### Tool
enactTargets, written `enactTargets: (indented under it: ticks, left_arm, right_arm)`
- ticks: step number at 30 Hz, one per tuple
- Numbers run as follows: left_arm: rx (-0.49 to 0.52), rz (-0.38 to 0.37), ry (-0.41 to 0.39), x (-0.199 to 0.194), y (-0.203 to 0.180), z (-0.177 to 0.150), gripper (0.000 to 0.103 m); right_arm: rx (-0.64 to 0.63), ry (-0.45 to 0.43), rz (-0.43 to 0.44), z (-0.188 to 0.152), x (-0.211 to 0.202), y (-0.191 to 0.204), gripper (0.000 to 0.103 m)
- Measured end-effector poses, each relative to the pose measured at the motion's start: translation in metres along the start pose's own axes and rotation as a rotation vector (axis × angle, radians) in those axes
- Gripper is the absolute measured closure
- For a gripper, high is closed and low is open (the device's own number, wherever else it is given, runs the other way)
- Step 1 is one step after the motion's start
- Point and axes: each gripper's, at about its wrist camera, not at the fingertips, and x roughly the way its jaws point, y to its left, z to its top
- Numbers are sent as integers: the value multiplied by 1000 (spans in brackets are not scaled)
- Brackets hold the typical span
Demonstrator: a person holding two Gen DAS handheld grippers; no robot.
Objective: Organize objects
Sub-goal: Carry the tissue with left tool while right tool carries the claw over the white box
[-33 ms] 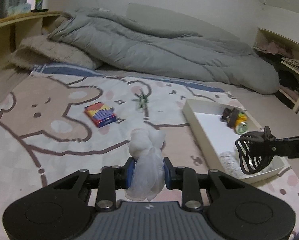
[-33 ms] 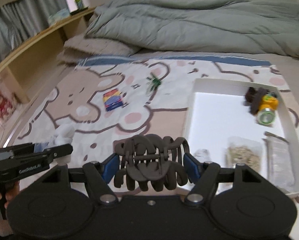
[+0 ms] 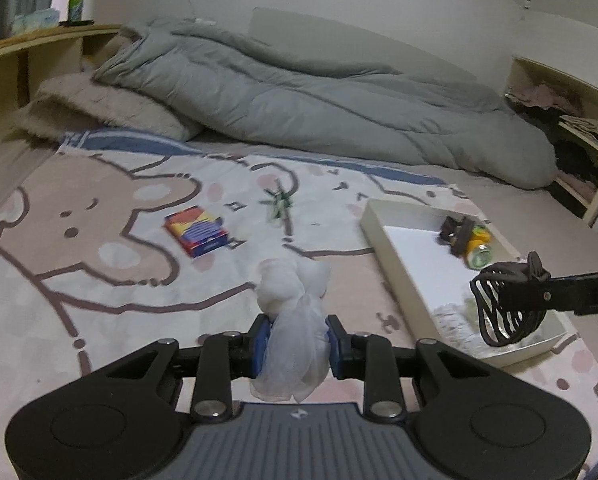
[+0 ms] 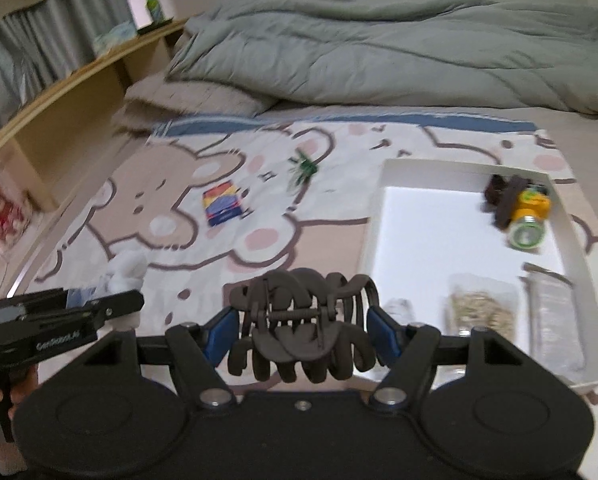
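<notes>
My left gripper (image 3: 297, 338) is shut on a white mesh scrunchie (image 3: 293, 312) and holds it above the bear-print blanket. My right gripper (image 4: 299, 332) is shut on a dark brown claw hair clip (image 4: 303, 328), held over the near left edge of the white tray (image 4: 379, 184). In the left wrist view the clip (image 3: 503, 304) hangs over the tray's (image 3: 383, 232) near end. A blue and red card box (image 3: 197, 230) and a small green clip (image 3: 279, 202) lie on the blanket.
The tray holds a yellow-green can (image 4: 529, 220), another dark clip (image 4: 503, 196) and clear packets (image 4: 481, 312). A grey duvet (image 3: 299, 100) lies at the back. Wooden shelves (image 4: 59, 92) run along the left, a cubby (image 3: 579, 128) on the right.
</notes>
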Motion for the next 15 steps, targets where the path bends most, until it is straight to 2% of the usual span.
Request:
enactTargets:
  ticks: [7, 15]
  left_arm:
    - [20, -52, -18, 3, -33, 6, 72]
    - [34, -103, -10, 20, -60, 8, 72]
  right_arm:
    - [68, -71, -35, 2, -24, -34, 32]
    - [144, -119, -86, 16, -22, -74, 32]
